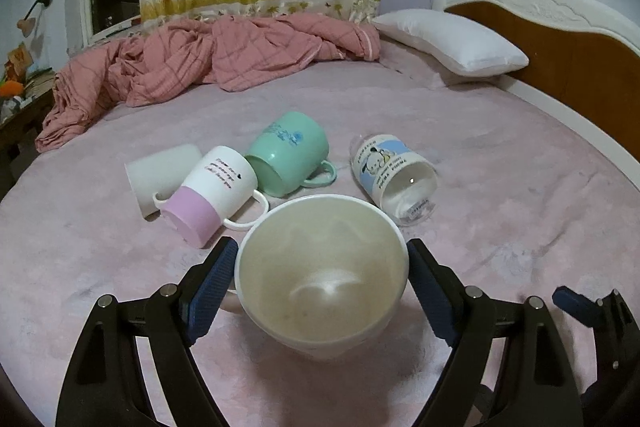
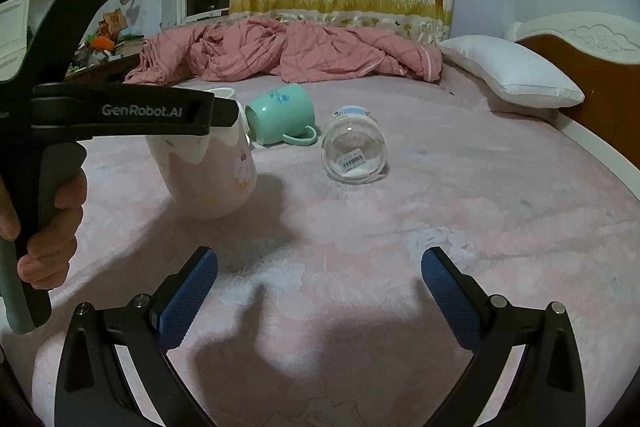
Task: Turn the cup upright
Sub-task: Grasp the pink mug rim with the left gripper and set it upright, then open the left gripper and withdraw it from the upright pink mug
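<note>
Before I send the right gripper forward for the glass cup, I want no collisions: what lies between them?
Nothing: in the right wrist view only bare pink bedsheet lies between the open right gripper and the tipped glass cup. The held pink-and-white mug hangs off to the left.

Lighting: dim, cool indoor cast. Soft shadows on bed [image 2: 400, 227] below fingers [image 2: 192, 291]. Glare spot on glass [image 2: 354, 151]. Strong fisheye bending, dark corner vignette.
</note>
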